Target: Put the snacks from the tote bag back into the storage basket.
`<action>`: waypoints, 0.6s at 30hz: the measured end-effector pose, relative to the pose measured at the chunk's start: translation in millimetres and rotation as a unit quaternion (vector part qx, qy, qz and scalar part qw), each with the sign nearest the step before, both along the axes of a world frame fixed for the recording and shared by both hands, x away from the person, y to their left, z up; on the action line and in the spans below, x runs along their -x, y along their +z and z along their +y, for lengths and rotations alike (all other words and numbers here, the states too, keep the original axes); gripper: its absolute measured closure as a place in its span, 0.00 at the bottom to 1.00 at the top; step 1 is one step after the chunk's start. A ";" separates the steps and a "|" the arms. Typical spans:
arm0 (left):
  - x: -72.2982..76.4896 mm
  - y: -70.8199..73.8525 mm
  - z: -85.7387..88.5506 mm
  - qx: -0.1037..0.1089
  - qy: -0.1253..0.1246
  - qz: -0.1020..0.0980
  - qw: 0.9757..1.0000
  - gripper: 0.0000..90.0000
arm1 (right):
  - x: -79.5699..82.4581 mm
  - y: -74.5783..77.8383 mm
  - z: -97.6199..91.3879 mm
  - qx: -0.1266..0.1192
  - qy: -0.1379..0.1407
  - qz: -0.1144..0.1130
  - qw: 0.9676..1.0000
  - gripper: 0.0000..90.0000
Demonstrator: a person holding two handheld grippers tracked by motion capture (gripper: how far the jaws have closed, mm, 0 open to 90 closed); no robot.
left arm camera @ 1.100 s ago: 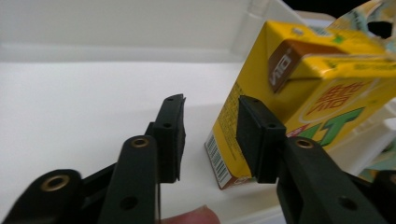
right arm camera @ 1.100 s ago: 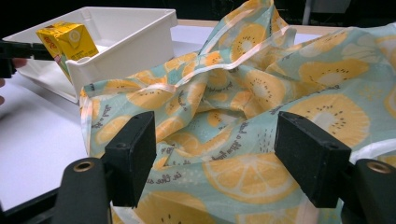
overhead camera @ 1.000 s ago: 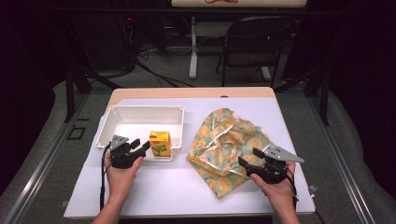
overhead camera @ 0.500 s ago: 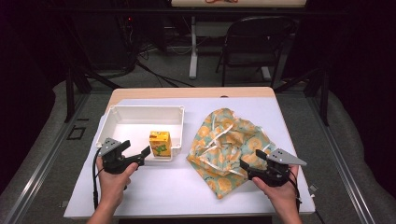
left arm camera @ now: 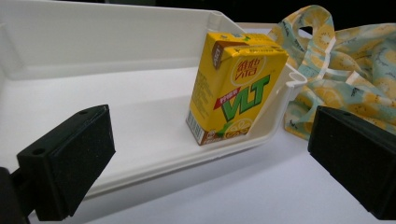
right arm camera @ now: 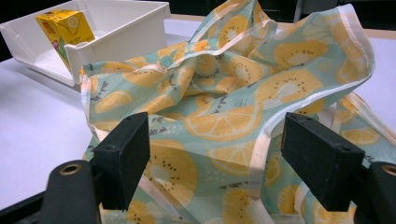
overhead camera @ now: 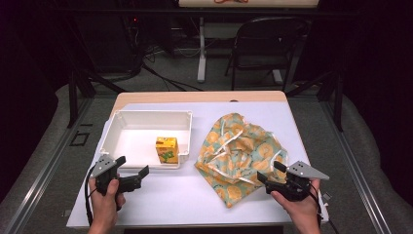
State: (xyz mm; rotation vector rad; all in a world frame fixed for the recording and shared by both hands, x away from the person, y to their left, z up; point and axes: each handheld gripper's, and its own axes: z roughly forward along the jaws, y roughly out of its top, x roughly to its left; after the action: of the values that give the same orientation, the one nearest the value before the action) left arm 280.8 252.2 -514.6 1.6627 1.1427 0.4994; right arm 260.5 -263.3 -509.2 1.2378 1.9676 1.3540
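Note:
A yellow juice carton stands upright in the near right corner of a white tray. My left gripper is just in front of the tray, short of the carton. Its jaws have just been opening and stand wide apart with nothing between them. A crumpled fruit-print cloth bag lies to the right of the tray. My right gripper hovers at the bag's near right edge. Its jaws have eased a little wider and stand open, with fabric lying under the gap.
The tray and bag rest on a white table sheet over a wooden top. A person's hands hold both grippers at the near edge. A chair and stands are behind the table on the floor.
The left gripper has drawn back from the carton toward the near left and its jaws have spread wide. The carton stays in the tray. The right gripper has hardly moved.

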 end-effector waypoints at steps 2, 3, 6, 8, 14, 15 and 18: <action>4.0 -1.7 4.3 -0.002 0.001 -0.002 1.000 0.01 | 0.0 -0.3 0.3 -0.001 0.002 0.000 1.000 0.26; 5.8 -2.0 5.9 -0.002 0.001 -0.001 1.000 0.01 | 0.1 -0.5 0.3 0.000 0.002 0.000 1.000 0.26; 9.9 -1.9 10.4 -0.002 0.005 -0.008 1.000 0.01 | 0.2 -0.3 -0.4 0.000 0.002 -0.001 1.000 0.25; 12.2 -1.4 13.8 -0.002 0.008 -0.011 1.000 0.01 | 0.4 0.0 -1.0 0.000 0.003 -0.003 1.000 0.25; 15.7 -2.9 21.6 -0.005 0.011 -0.009 1.000 0.01 | 1.3 0.1 -4.4 0.000 0.000 -0.001 1.000 0.24; 15.6 -3.5 22.3 -0.004 0.011 -0.010 1.000 0.01 | 1.7 -0.2 -4.8 -0.002 -0.002 -0.001 1.000 0.24; 14.7 -4.6 23.1 -0.002 0.010 -0.007 1.000 0.01 | 3.5 -1.9 -6.8 -0.001 -0.003 -0.001 1.000 0.24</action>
State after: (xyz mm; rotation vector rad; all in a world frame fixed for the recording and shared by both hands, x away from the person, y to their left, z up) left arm 266.1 275.3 -519.2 1.6499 1.1493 0.5257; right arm 257.0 -270.1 -511.1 1.2413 1.9611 1.3532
